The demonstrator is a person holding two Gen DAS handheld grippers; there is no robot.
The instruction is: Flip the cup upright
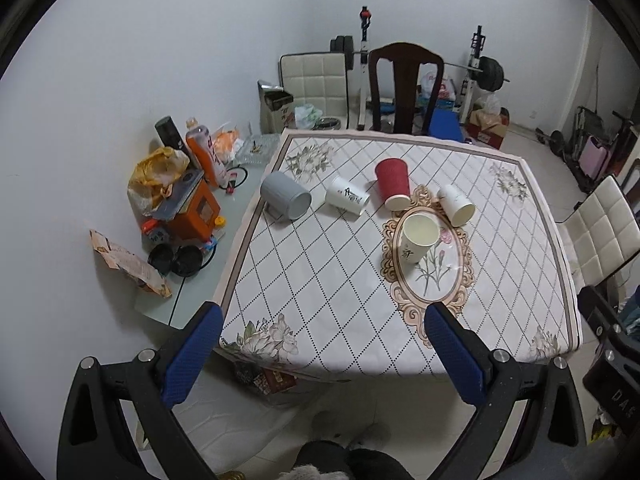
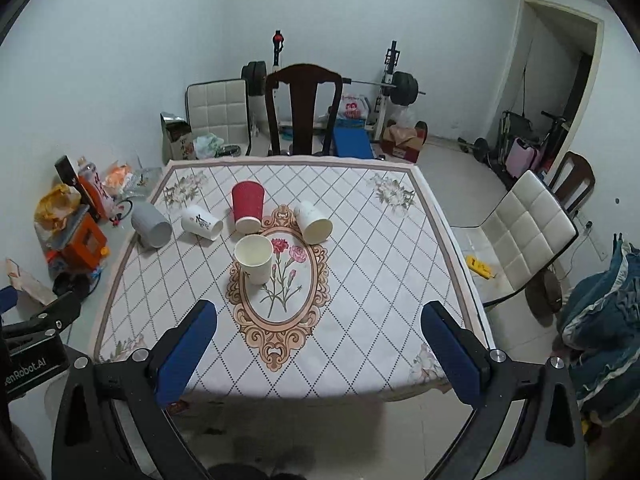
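So nothing's been grabbed at this point, this looks like the approach stage. Both tongs hang back off the near edge of the table (image 2: 400, 216): the left gripper (image 1: 324, 344) has its blue pads spread wide with nothing between them, and the right gripper (image 2: 320, 344) is the same, wide apart and empty. On the tablecloth there's a loose row of cups lying on their sides, mouths toward the cameras: a grey mug (image 1: 285, 195) far left near the table's edge, then a white printed cup (image 1: 347, 196), a red paper cup (image 1: 393, 184), and a plain white cup (image 1: 456, 205) on the right. One cream paper cup (image 2: 253, 258) stands upright already, just in front of the red one, on the rim of the oval flower motif. It looks empty inside, and the tipped ones show bare interiors too, so spills probably aren't a worry. Which cup is next is anyone's guess, but any of them would likely need a gripper to reach well forward, close gently around the wall since paper crushes easily, then rotate the mouth upward and set it down clear of its neighbours.
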